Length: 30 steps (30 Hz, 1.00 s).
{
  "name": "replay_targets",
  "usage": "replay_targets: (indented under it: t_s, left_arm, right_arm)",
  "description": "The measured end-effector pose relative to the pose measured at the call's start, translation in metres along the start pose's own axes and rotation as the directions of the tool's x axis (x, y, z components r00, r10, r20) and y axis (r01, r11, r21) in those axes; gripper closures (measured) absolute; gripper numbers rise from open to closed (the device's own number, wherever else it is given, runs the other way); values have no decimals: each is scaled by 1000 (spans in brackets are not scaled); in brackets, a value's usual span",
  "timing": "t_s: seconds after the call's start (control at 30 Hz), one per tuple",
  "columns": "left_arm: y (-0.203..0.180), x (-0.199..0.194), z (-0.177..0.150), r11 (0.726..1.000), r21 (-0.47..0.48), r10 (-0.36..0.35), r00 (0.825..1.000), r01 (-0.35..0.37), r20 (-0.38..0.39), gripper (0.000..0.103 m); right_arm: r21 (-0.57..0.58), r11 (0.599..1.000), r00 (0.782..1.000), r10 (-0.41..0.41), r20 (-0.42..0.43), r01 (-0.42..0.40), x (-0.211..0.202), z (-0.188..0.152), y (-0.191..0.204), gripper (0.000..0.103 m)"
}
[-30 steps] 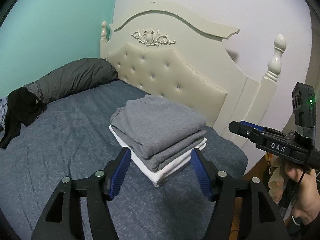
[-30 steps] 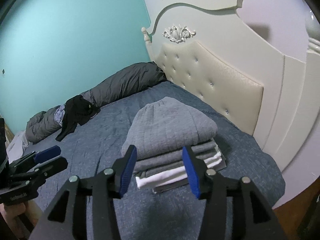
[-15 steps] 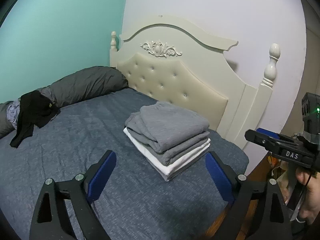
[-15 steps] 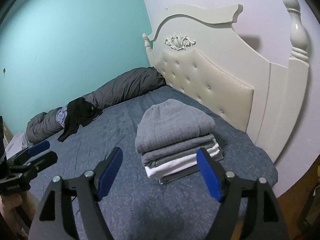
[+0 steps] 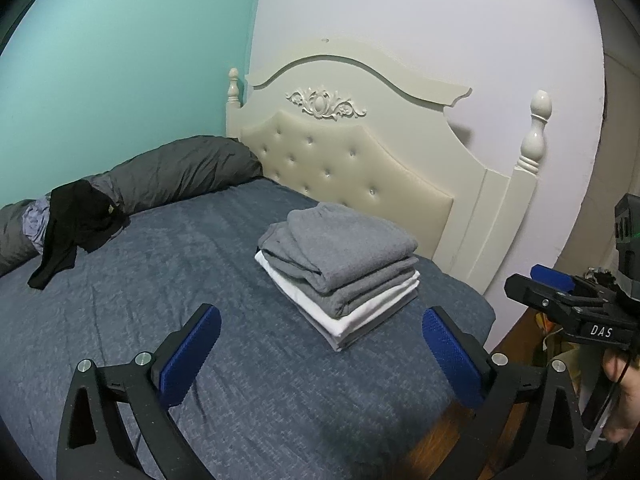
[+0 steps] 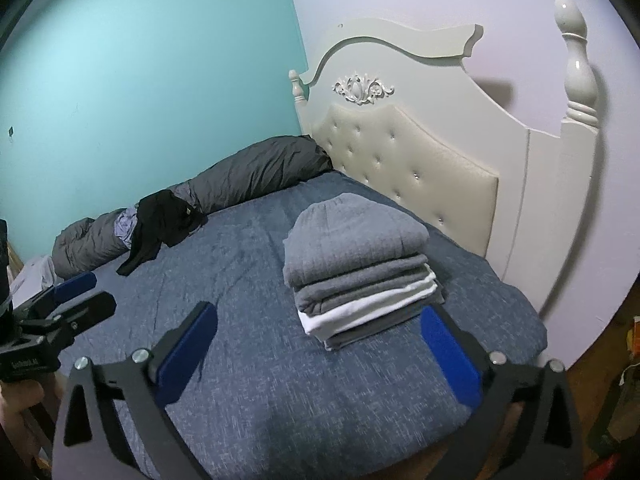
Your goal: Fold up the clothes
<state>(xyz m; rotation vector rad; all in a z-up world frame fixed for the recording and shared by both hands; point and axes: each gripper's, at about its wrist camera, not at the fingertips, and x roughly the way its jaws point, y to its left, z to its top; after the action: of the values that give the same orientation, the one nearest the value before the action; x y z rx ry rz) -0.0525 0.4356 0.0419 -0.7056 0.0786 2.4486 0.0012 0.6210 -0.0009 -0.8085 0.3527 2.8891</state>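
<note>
The neat stack of folded grey and white clothes (image 5: pixel 338 268) lies on the blue-grey bedspread (image 5: pixel 160 280) near the cream tufted headboard (image 5: pixel 344 168), at the corner of the bed closest to the pale lilac wall (image 5: pixel 440 20). A second ago the blue pads of both tongs flanked the stack closely on either side; now it sits free, well ahead of them, looking smaller in both wrist views as the tongs have drawn back from it. The left tongs (image 5: pixel 320 354) have their jaws opening, far wider than before, with nothing between the pads but bedspread. The right tongs (image 6: pixel 320 354) are likewise opening wide, and the stack lies beyond their tips, not pressed by either pad. In the left view the right tongs show at the right edge, gripped by a hand (image 5: pixel 624 404); in the right view the left tongs show at the left edge. Farther off, a black garment (image 5: pixel 76 224) is draped over the long dark grey bolster pillow (image 5: pixel 180 172) that runs along the turquoise wall (image 5: pixel 120 60), both unmoved since the earlier frames.
</note>
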Motion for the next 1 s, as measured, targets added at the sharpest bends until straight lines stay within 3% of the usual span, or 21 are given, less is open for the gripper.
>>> replay_targets:
  t_s: [1.0]
  left_arm:
    - [1,-41,-31,1000,-29,12,1000,-12,9,0]
  right_arm:
    - [4,1000,999,-5,47,5,-52,-33,25,0]
